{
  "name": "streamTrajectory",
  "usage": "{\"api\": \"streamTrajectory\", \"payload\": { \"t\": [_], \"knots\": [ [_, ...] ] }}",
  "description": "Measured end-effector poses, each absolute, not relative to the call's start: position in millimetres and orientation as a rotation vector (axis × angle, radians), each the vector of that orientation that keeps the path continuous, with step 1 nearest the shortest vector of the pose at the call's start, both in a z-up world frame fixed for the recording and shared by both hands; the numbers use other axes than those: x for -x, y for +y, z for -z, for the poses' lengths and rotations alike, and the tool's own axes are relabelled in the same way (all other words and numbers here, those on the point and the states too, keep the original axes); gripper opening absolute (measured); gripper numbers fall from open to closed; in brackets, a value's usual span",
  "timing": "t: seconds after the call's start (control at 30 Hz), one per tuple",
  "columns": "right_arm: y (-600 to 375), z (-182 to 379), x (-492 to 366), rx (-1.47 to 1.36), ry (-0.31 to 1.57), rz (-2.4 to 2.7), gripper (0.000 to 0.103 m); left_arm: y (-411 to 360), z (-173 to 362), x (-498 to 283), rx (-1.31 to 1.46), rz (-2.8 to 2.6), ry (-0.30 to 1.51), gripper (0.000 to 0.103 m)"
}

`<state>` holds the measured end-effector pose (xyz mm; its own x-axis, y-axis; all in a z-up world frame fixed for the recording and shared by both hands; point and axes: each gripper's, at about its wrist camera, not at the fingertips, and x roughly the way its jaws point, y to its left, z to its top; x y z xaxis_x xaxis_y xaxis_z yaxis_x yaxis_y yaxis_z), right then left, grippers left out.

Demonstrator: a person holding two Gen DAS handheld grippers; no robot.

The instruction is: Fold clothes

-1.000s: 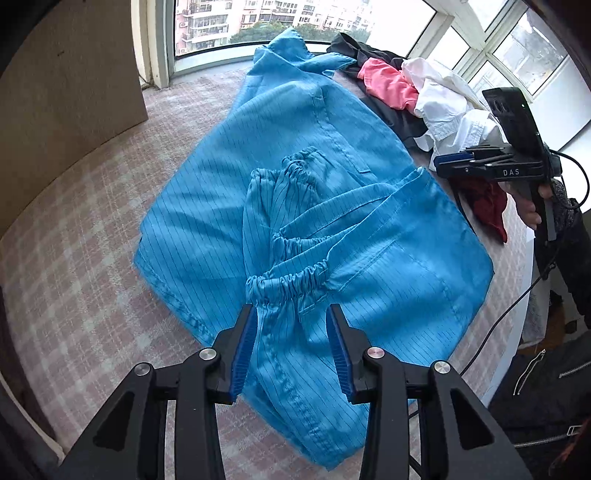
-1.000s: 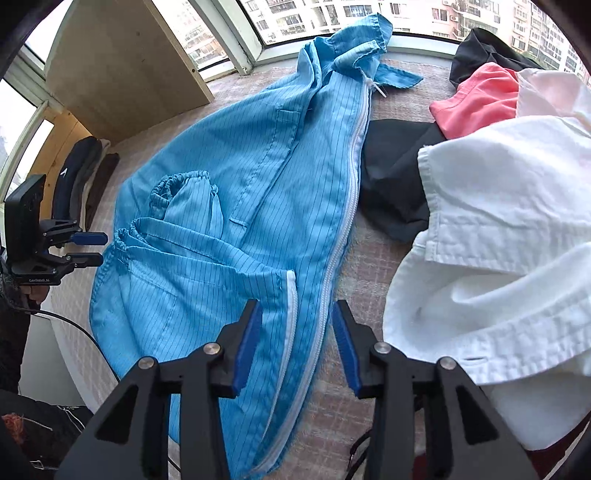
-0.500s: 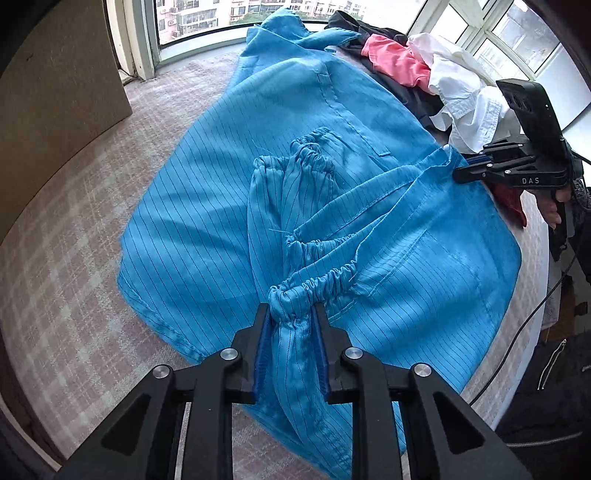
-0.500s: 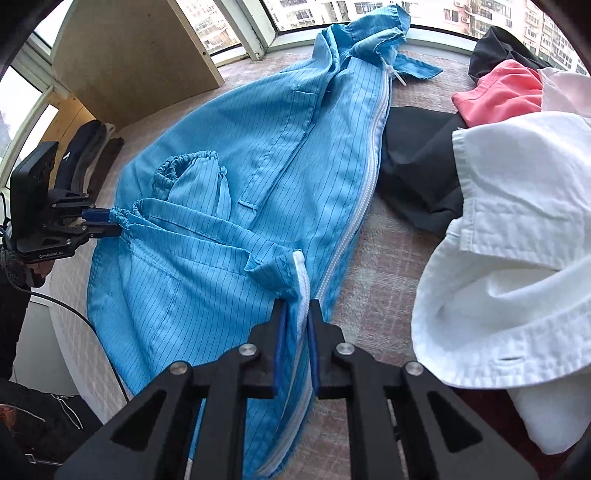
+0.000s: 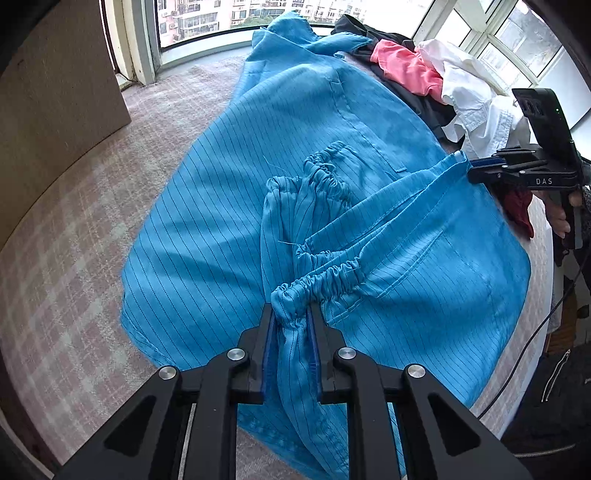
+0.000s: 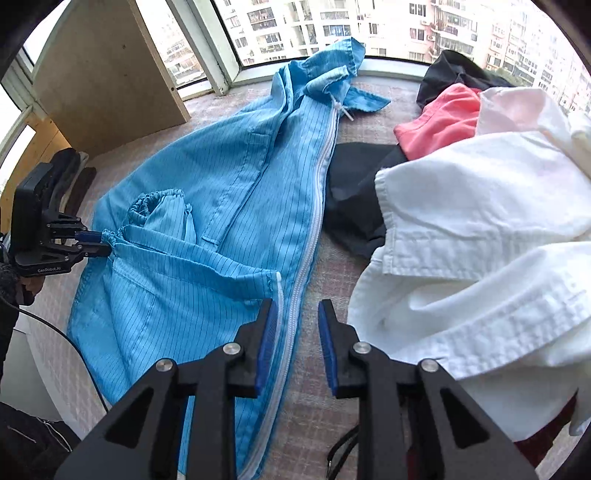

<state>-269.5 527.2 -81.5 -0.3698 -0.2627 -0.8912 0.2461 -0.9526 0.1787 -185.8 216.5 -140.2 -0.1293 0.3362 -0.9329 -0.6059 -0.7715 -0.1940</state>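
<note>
A: Blue jacket [image 5: 229,206]?
B: Pinstriped, white zip, spread flat on the checked desk [image 5: 74,236], collar twd window. Bottom part folded up over the sleeves, elastic cuffs bunched mid-body.
A: Other clothes?
B: White shirt [image 6: 480,229], pink top [image 6: 439,118], black garment [image 6: 354,206], heaped beside it.

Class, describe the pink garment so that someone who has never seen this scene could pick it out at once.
Find the big blue jacket spread over the table. Past its zipper side, near the window, the pink garment lies crumpled between a black garment and a white shirt. It is the only pink piece there.
</note>
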Motion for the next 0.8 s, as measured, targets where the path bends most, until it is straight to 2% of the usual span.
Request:
{"api": "streamTrajectory", "payload": {
  "t": [0.13,0.3,0.37,0.4,0.5,0.6,0.67,0.8],
  "knots": [
    [491,77,264,-1.465,-0.030,2.211,0.024,215,141,187,1.527,-1.956,0.306,0.016],
    [482,107,275,-1.646,0.027,2.130,0.020,211,135,188,1.526,-1.966,0.319,0.020],
    [484,112,281,-1.697,0.028,2.111,0.021,209,132,188,1.526,-1.970,0.324,0.024],
    [489,98,288,-1.655,0.005,2.145,0.025,208,131,189,1.526,-1.972,0.327,0.025],
    [507,60,319,-1.548,0.005,2.318,0.059,205,123,191,1.521,-1.984,0.335,0.033],
    [518,55,367,-1.540,-0.091,2.374,0.060,202,98,203,1.485,-2.012,0.329,0.038],
    [523,59,400,-1.556,-0.172,2.378,0.060,209,87,213,1.449,-2.032,0.347,0.044],
    [511,72,414,-1.609,-0.230,2.310,0.060,222,94,219,1.490,-1.973,0.372,0.044]
  ]
}}
